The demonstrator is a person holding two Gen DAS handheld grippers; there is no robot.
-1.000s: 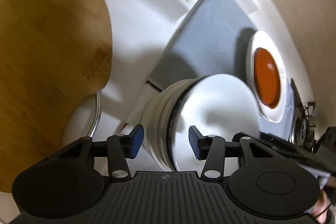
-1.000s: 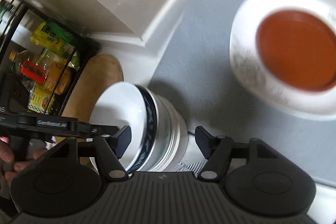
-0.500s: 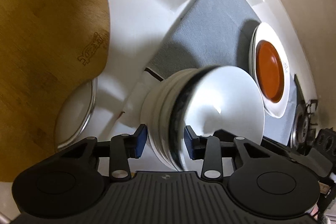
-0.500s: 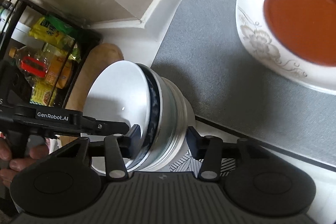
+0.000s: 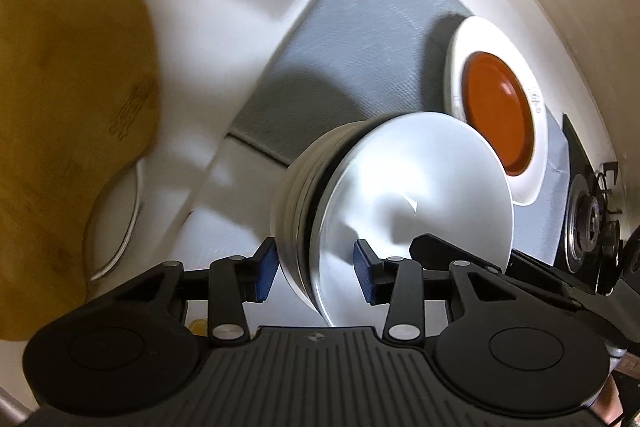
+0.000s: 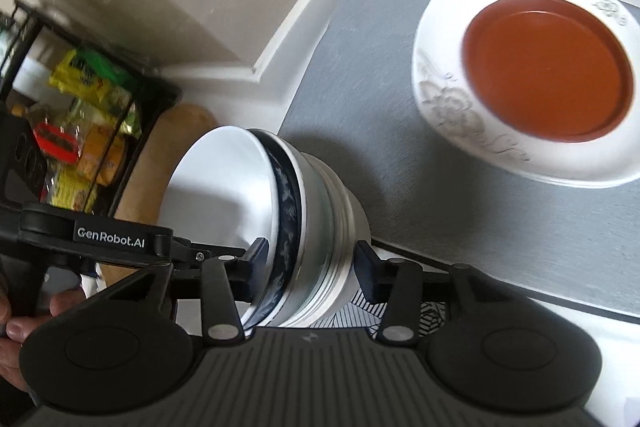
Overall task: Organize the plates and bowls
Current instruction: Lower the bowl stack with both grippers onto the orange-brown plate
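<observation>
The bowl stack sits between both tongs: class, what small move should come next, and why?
Probably close both tongs on the bowl stack. The left tongs and right tongs straddle its rims with gaps showing, so nothing yet looks firmly gripped for carrying.

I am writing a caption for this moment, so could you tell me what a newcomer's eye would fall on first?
First, the stack of bowls at centre, with the left gripper and right gripper each straddling its rim from opposite sides. Next, the orange dish sitting inside a white plate on the grey mat beyond the bowls. A wooden board lies off to the left on the white counter.
</observation>
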